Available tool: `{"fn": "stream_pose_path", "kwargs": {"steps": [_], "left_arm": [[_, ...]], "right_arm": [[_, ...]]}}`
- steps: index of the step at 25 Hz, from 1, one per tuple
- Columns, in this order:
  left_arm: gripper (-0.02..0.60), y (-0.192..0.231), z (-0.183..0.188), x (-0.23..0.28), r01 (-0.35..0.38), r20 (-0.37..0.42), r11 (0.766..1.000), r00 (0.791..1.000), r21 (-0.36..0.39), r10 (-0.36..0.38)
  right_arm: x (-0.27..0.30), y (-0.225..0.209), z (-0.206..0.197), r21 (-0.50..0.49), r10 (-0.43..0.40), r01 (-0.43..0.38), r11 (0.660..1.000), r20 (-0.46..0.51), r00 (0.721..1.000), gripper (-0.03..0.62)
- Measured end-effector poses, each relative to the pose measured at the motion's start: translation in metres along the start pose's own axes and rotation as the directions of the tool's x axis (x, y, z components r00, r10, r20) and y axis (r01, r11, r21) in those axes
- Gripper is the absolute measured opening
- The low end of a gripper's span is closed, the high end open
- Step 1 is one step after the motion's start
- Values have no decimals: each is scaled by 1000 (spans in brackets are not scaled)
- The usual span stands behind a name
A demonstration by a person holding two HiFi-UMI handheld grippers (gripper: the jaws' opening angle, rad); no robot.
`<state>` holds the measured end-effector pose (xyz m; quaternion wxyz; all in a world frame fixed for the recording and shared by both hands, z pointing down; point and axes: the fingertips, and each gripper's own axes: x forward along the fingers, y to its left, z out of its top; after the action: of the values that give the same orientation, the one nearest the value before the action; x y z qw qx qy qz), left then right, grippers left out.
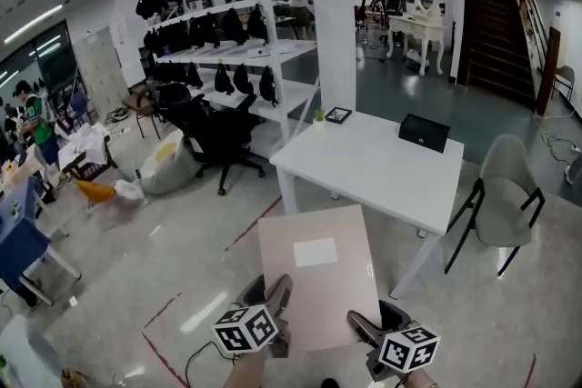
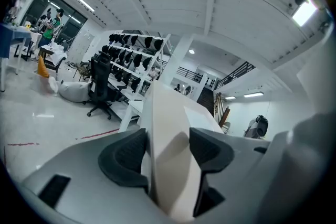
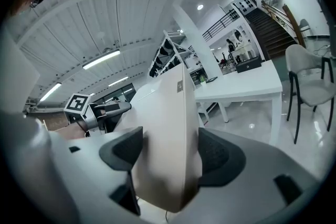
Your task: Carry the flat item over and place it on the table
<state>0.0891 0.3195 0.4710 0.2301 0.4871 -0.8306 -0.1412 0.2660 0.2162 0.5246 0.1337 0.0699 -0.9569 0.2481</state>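
The pale pink flat cardboard box (image 1: 318, 273) is held in the air, near the white table (image 1: 382, 164) but not yet over it. Its near edge is gripped by the left gripper (image 1: 275, 293) and the right gripper (image 1: 362, 325), seemingly firmly. The carrying step is in hand; next the box must be brought over the table and laid flat.

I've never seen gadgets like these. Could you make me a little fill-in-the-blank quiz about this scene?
1. Counting the left gripper and the right gripper, ___ grippers clamp the flat beige panel.
2. The panel is not yet on the table, whose top is coloured ___.
3. The box standing on that table is coloured ___.
4. The chair beside the table is coloured ___.

Missing words: two; white; black; grey.
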Motion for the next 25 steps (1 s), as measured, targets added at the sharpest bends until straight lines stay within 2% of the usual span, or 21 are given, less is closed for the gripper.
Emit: {"fn": "stream_pose_path", "kwargs": {"steps": [5,13,19,25], "left_arm": [[259,-5,1,16,-1,12,1000,1000,-11,1],[259,-5,8,55,7,-14,1000,1000,-4,-7],[259,12,19,112,37,-39,999,999,-14,-37],[259,39,53,185,77,-63,997,995,-13,-78]], "right_arm": [[5,-16,12,-7,1,-1,1000,17,1000,322],[24,-38,28,12,-23,23,1000,26,999,322],[64,-65,47,21,-63,62,998,33,997,321],[127,-88,83,31,-110,109,994,50,993,322]]}}
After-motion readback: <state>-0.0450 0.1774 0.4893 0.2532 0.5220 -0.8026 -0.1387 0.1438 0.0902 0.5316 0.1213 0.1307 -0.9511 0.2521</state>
